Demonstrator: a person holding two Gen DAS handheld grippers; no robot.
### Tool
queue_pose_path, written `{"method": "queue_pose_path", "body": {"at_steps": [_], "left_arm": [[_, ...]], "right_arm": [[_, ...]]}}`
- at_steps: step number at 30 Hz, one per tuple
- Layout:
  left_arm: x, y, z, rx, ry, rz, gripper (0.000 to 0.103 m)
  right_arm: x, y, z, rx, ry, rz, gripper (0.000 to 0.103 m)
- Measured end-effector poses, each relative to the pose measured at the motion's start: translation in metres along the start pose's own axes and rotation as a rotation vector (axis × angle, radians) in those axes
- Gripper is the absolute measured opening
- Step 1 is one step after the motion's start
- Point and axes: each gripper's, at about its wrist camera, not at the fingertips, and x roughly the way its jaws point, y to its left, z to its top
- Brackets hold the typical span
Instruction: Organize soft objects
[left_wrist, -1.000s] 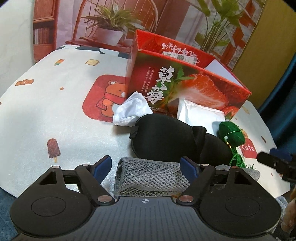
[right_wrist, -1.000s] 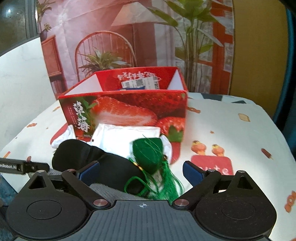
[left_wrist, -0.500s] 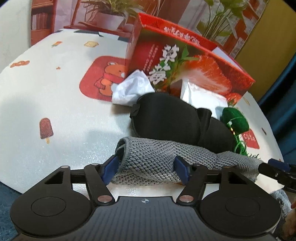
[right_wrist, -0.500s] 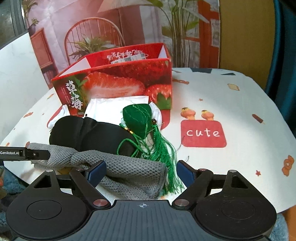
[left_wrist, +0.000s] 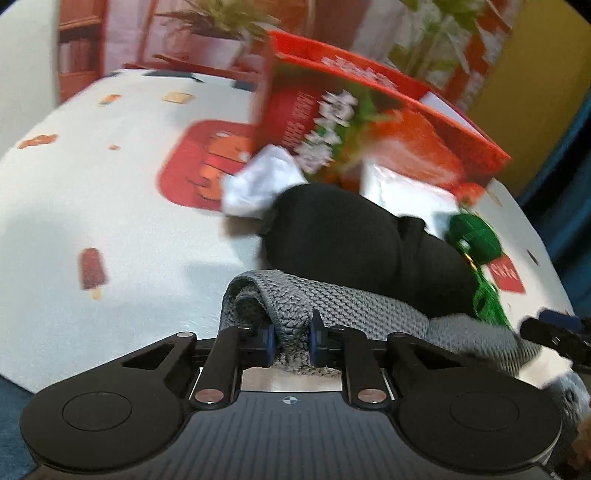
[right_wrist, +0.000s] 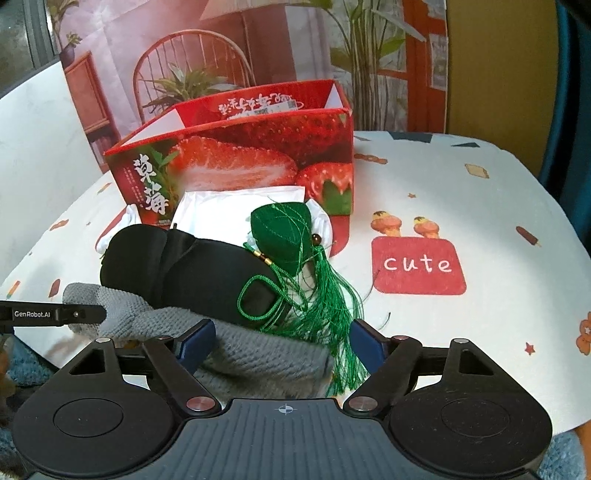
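A grey knitted cloth (left_wrist: 332, 306) lies along the table's near edge. My left gripper (left_wrist: 290, 338) is shut on its left end. My right gripper (right_wrist: 282, 341) is open, its fingers either side of the cloth's right end (right_wrist: 258, 354). Behind the cloth lie a black eye mask (right_wrist: 192, 269), a green tasselled sachet (right_wrist: 284, 240), a white packet (right_wrist: 229, 210) and a crumpled white tissue (left_wrist: 262, 181). The red strawberry box (right_wrist: 236, 162) stands open behind them.
The table wears a white cloth with cartoon prints and a red "cute" patch (right_wrist: 419, 266). The left gripper's finger (right_wrist: 55, 314) shows at the left in the right wrist view. A plant backdrop and a yellow wall stand behind.
My left gripper has shut on the grey cloth's left end. My right gripper has come in closer over the cloth's right end and stayed open.
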Motion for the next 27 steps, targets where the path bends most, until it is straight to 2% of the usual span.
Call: {"method": "queue_pose_path", "body": {"at_steps": [6, 10, 14, 17, 21, 27], "left_arm": [[-0.004, 0.027, 0.003, -0.123, -0.003, 0.064, 0.017], [-0.006, 0.032, 0.004, -0.143, -0.007, 0.111, 0.018], [-0.005, 0.031, 0.004, -0.135, -0.005, 0.117, 0.018], [-0.005, 0.033, 0.004, -0.136, -0.004, 0.115, 0.019], [-0.005, 0.033, 0.003, -0.135, -0.005, 0.113, 0.019], [-0.005, 0.032, 0.002, -0.134, -0.006, 0.111, 0.020]], "right_arm": [[-0.003, 0.001, 0.003, -0.004, -0.020, 0.003, 0.073], [-0.006, 0.006, 0.004, -0.030, -0.036, 0.016, 0.068], [-0.007, 0.014, 0.006, -0.070, -0.037, 0.061, 0.051], [-0.008, 0.024, 0.006, -0.116, -0.034, 0.097, 0.045], [-0.008, 0.039, 0.004, -0.174, -0.030, 0.143, 0.045], [-0.005, 0.046, 0.001, -0.196, -0.014, 0.156, 0.045]]}}
